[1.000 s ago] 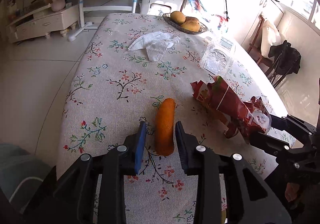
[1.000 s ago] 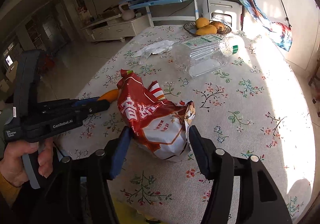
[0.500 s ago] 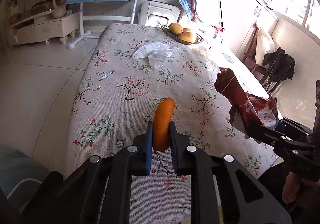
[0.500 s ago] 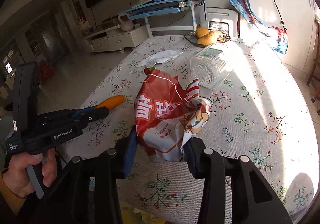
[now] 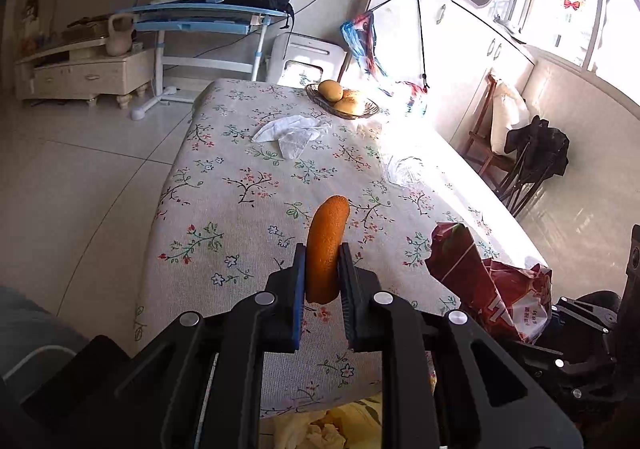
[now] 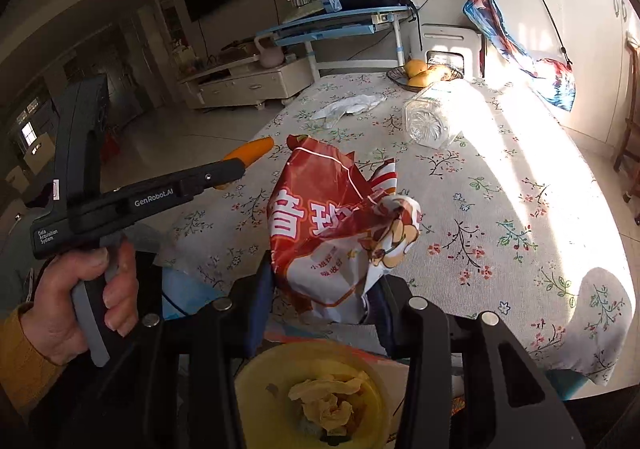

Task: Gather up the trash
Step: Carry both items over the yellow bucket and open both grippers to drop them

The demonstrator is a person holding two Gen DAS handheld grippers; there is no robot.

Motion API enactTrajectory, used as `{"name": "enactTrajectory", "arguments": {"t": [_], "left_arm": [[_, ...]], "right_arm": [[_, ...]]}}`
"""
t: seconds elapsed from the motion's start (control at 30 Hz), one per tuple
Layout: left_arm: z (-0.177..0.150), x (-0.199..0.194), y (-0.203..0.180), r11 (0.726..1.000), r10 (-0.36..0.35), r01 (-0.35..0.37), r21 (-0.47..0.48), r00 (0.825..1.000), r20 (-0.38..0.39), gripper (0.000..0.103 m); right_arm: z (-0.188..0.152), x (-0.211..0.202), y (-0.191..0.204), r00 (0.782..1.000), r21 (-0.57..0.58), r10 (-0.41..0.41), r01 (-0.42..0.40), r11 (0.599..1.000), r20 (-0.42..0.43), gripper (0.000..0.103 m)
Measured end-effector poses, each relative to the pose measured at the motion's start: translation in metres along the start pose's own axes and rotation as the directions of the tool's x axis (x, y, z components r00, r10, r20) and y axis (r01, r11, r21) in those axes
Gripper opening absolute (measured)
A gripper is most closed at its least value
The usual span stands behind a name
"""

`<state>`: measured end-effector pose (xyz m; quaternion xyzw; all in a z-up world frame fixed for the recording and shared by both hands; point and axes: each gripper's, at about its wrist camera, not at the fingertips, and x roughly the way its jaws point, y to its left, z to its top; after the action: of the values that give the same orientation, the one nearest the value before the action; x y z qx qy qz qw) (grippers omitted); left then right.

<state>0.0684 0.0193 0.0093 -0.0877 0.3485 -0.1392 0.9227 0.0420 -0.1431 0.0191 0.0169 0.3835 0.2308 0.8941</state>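
Orange peel [image 5: 326,249] pinched in left claw [image 5: 323,281]; red snack bag [image 6: 336,225] clamped in right claw [image 6: 320,305], above yellow bin [image 6: 312,397].

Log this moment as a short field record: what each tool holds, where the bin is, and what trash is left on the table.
left tool: shut on orange peel, lifted above the table
right tool: shut on red snack bag
yellow bin: below right tool, crumpled scraps inside
left on table: white tissue, clear plastic bottle
also on table: fruit basket

Sunlit tiled floor [image 5: 72,185], blue desk [image 5: 200,15] behind
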Motion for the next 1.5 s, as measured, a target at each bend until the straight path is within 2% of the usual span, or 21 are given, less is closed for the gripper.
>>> {"name": "enactTrajectory", "arguments": {"t": [0.2,0.4,0.47,0.57,0.63,0.77,0.83,0.93,1.0,1.03,1.07,1.1,1.13,1.17,1.23,1.27,1.3,1.5], "left_arm": [[-0.018,-0.018,-0.001,1.0,0.006,-0.006,-0.009,1.0,0.004,0.015],[-0.033,-0.032,-0.007,1.0,0.007,-0.007,-0.001,1.0,-0.001,0.015],[-0.039,-0.036,-0.01,1.0,0.006,-0.006,0.006,1.0,-0.005,0.015],[-0.049,-0.041,-0.015,1.0,0.004,-0.004,0.018,1.0,-0.019,0.015],[-0.055,-0.042,-0.018,1.0,0.002,-0.001,0.026,1.0,-0.029,0.015],[-0.065,-0.045,-0.028,0.998,-0.003,0.006,0.055,0.999,-0.043,0.015],[-0.07,-0.048,-0.034,0.997,-0.007,0.011,0.071,0.998,-0.056,0.015],[-0.081,-0.047,-0.043,0.994,-0.014,0.025,0.103,0.994,-0.104,0.015],[-0.095,-0.036,-0.051,0.988,-0.031,0.061,0.141,0.977,-0.209,0.016],[-0.105,-0.026,-0.056,0.984,-0.027,0.076,0.163,0.959,-0.282,0.016],[-0.117,-0.015,-0.061,0.977,-0.009,0.085,0.193,0.933,-0.361,0.019],[-0.128,-0.005,-0.066,0.969,0.032,0.073,0.235,0.909,-0.415,0.02],[-0.137,0.001,-0.071,0.958,0.074,0.058,0.279,0.895,-0.44,0.02],[-0.141,0.002,-0.076,0.95,0.093,0.055,0.308,0.891,-0.445,0.022],[-0.138,-0.005,-0.08,0.946,0.082,0.059,0.32,0.908,-0.411,0.037],[-0.134,-0.01,-0.08,0.947,0.084,0.044,0.318,0.922,-0.377,0.053],[-0.131,-0.016,-0.078,0.949,0.094,0.02,0.316,0.936,-0.34,0.063],[-0.109,-0.039,-0.067,0.965,0.106,-0.059,0.255,0.978,-0.177,0.071]], "right_arm": [[-0.044,-0.009,0.041,0.991,-0.148,0.007,-0.027,0.989,-0.133,0.044],[-0.074,0.015,0.069,0.951,-0.271,-0.017,-0.071,0.96,-0.309,0.044],[-0.078,0.024,0.069,0.936,-0.279,-0.032,-0.072,0.958,-0.35,0.049],[-0.071,0.02,0.059,0.949,-0.255,-0.08,-0.001,0.967,-0.306,0.057],[-0.064,0.009,0.046,0.965,-0.192,-0.094,0.047,0.98,-0.245,0.067],[-0.05,-0.019,0.014,0.989,-0.011,-0.106,0.105,0.994,-0.103,0.071],[-0.047,-0.034,0.004,0.99,0.069,-0.139,0.141,0.988,-0.031,0.077],[-0.043,-0.049,-0.011,0.985,0.169,-0.168,0.158,0.973,0.044,0.078],[-0.04,-0.056,-0.018,0.979,0.217,-0.189,0.168,0.962,0.079,0.079],[-0.04,-0.058,-0.02,0.977,0.237,-0.193,0.167,0.957,0.092,0.08],[-0.039,-0.06,-0.022,0.976,0.254,-0.194,0.163,0.953,0.1,0.08],[-0.04,-0.061,-0.024,0.976,0.266,-0.193,0.159,0.951,0.104,0.08],[-0.04,-0.062,-0.025,0.976,0.274,-0.191,0.156,0.949,0.105,0.08],[-0.039,-0.063,-0.025,0.976,0.281,-0.191,0.154,0.947,0.109,0.08],[-0.041,-0.066,-0.025,0.975,0.29,-0.19,0.149,0.945,0.118,0.08],[-0.041,-0.067,-0.025,0.974,0.291,-0.191,0.149,0.945,0.122,0.08],[-0.041,-0.069,-0.026,0.973,0.294,-0.193,0.149,0.944,0.125,0.08],[-0.044,-0.073,-0.027,0.972,0.299,-0.195,0.149,0.942,0.129,0.082]]}}
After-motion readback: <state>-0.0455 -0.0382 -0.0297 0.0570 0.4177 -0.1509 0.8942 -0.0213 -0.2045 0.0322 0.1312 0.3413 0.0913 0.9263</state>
